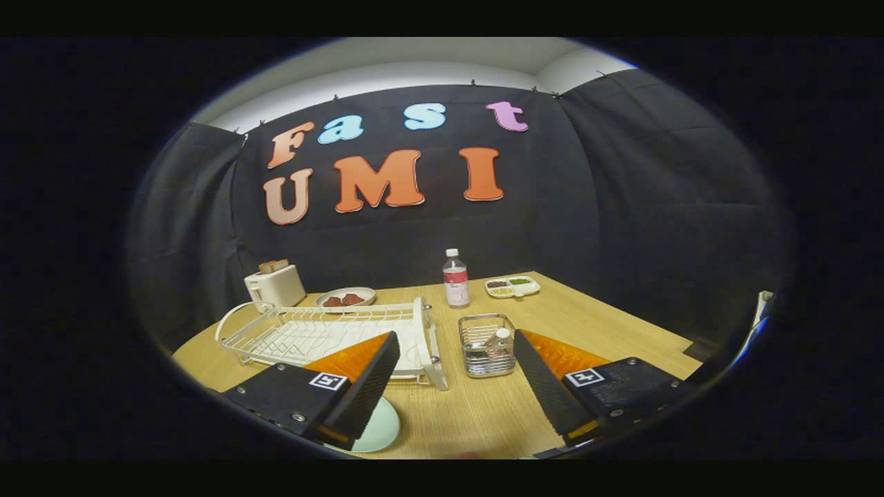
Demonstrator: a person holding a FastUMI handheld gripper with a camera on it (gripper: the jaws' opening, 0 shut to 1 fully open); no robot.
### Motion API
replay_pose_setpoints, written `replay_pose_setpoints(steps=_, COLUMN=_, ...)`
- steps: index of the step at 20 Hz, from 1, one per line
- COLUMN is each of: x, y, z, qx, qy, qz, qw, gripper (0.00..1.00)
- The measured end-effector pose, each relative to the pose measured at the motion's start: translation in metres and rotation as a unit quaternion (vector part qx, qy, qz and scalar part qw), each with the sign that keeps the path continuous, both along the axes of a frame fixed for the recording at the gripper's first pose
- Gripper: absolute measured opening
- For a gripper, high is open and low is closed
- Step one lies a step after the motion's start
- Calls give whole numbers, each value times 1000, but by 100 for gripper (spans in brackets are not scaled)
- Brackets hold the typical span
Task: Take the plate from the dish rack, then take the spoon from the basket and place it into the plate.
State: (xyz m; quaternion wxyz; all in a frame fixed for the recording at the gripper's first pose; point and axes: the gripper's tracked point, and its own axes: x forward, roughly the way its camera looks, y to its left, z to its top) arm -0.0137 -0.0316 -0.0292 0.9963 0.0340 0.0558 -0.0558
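A pale green plate (pixel 378 429) lies flat on the wooden table (pixel 608 324), partly hidden under my left finger. The white wire dish rack (pixel 324 335) stands beyond the left finger, with no dishes in it. A small metal wire basket (pixel 487 345) sits just ahead, between the fingers and nearer the right one; something with a white end stands in it, and I cannot make out the spoon. My gripper (pixel 457 369) hangs open above the table, holding nothing.
A clear water bottle (pixel 456 278) stands behind the basket. A white toaster (pixel 275 285) with bread and a plate of dark food (pixel 345 299) sit behind the rack. A divided snack tray (pixel 512 286) lies at the back right.
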Motion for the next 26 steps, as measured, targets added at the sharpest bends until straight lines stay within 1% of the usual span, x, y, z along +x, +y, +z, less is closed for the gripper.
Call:
replay_pose_setpoints(steps=3, x=3, y=-10, z=7, qx=-5, qy=-10, qz=-6, qw=1000, gripper=98)
replay_pose_setpoints(steps=7, x=12, y=-20, z=17, qx=-8, qy=-26, qz=-2, qw=1000, gripper=98)
replay_pose_setpoints(steps=9, x=23, y=-24, z=12, qx=-3, qy=-19, qz=-2, qw=1000, gripper=98)
replay_pose_setpoints(steps=12, x=47, y=-34, z=1, qx=-16, qy=-15, qz=-8, qw=1000, gripper=98)
replay_pose_setpoints(steps=15, x=66, y=-32, z=-17, qx=-16, qy=-9, qz=-1, qw=1000, gripper=98)
replay_pose_setpoints(steps=16, x=74, y=-31, z=-24, qx=-17, qy=-5, qz=0, qw=1000, gripper=96)
replay_pose_setpoints(steps=18, x=85, y=-34, z=-41, qx=-31, qy=8, qz=-9, qw=999, gripper=88)
replay_pose_setpoints(steps=20, x=88, y=-41, z=-46, qx=-47, qy=11, qz=-28, qw=998, gripper=72)
replay_pose_setpoints(steps=21, x=89, y=-45, z=-44, qx=-50, qy=5, qz=-38, qw=998, gripper=51)
replay_pose_setpoints(steps=23, x=86, y=-41, z=-39, qx=-34, qy=0, qz=-33, qw=999, gripper=17)
replay_pose_setpoints(steps=24, x=86, y=-42, z=-39, qx=-35, qy=-1, qz=-33, qw=999, gripper=14)
replay_pose_setpoints(steps=26, x=85, y=-43, z=-32, qx=-42, qy=-2, qz=-33, qw=999, gripper=11)
